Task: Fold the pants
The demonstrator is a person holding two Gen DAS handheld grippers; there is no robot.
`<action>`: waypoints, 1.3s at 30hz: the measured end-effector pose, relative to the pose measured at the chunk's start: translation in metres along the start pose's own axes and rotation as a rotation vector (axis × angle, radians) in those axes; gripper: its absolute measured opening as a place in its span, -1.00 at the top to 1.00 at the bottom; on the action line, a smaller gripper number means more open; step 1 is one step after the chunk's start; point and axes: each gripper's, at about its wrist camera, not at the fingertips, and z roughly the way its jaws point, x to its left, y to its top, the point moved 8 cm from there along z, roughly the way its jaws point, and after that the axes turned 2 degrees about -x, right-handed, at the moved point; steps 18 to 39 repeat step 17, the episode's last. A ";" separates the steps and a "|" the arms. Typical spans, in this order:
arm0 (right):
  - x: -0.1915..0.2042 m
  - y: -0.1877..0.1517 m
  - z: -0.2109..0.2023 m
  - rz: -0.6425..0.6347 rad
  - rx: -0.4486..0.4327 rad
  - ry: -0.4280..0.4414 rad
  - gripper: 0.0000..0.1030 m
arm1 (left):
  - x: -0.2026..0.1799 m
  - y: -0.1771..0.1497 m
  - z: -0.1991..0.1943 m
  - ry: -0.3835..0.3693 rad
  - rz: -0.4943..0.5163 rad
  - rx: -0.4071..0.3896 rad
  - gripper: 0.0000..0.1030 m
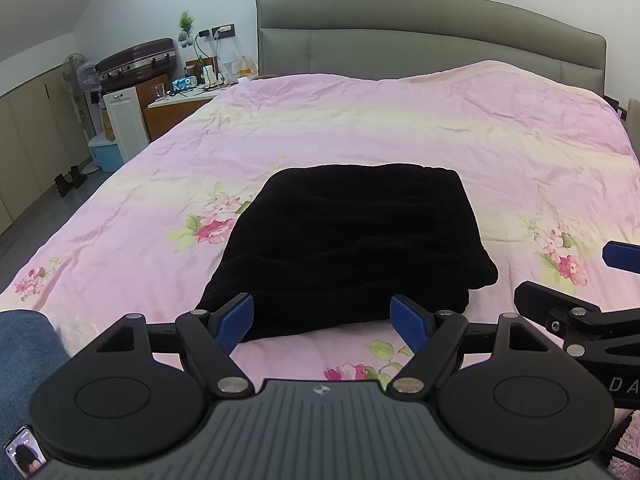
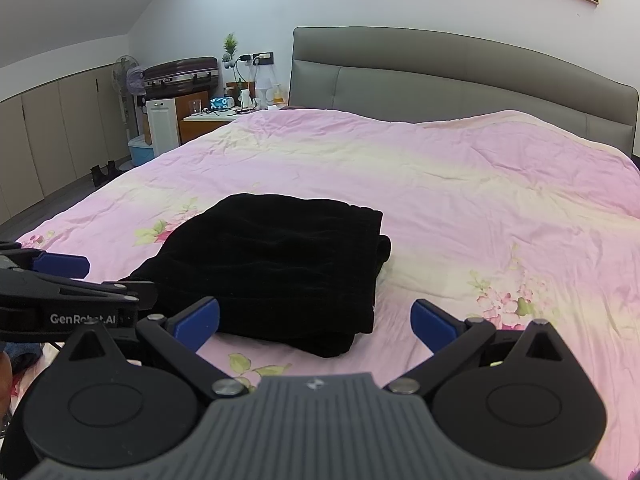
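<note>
Spread jaws short of folded pants (image 1: 344,248)

Plush matt black pants (image 1: 348,248) on smooth, creased cotton-like quilt (image 1: 400,128)

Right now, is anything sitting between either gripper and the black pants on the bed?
Nothing visible. Both the left gripper and the right gripper are open, and only bare pink floral bedspread lies between their fingertips and the near edge of the folded black pants.

Evenly lit, soft overhead light, faint shadows. Strong fisheye bending and dark vignetting at corners. Sharp centre; black fabric detail lost.
</note>
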 end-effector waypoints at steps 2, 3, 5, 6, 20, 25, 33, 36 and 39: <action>0.000 -0.001 0.000 0.001 0.001 0.001 -0.90 | 0.000 0.000 0.000 0.004 0.006 -0.004 -0.76; 0.000 -0.001 0.000 0.001 0.002 0.000 -0.90 | -0.001 0.000 -0.001 0.006 0.009 -0.005 -0.76; -0.001 0.000 0.001 0.002 0.003 0.001 -0.90 | -0.001 0.000 -0.001 0.006 0.009 -0.006 -0.76; -0.001 0.000 0.001 0.001 0.003 0.001 -0.90 | -0.001 0.000 -0.001 0.005 0.010 -0.006 -0.76; -0.001 -0.002 0.001 0.000 0.002 -0.001 -0.90 | -0.001 0.001 -0.003 0.000 0.014 -0.013 -0.76; -0.001 -0.002 0.001 0.000 0.002 -0.001 -0.90 | -0.001 0.001 -0.003 0.000 0.014 -0.013 -0.76; -0.001 -0.002 0.001 0.000 0.002 -0.001 -0.90 | -0.001 0.001 -0.003 0.000 0.014 -0.013 -0.76; -0.001 -0.002 0.001 0.000 0.002 -0.001 -0.90 | -0.001 0.001 -0.003 0.000 0.014 -0.013 -0.76; -0.001 -0.002 0.001 0.000 0.002 -0.001 -0.90 | -0.001 0.001 -0.003 0.000 0.014 -0.013 -0.76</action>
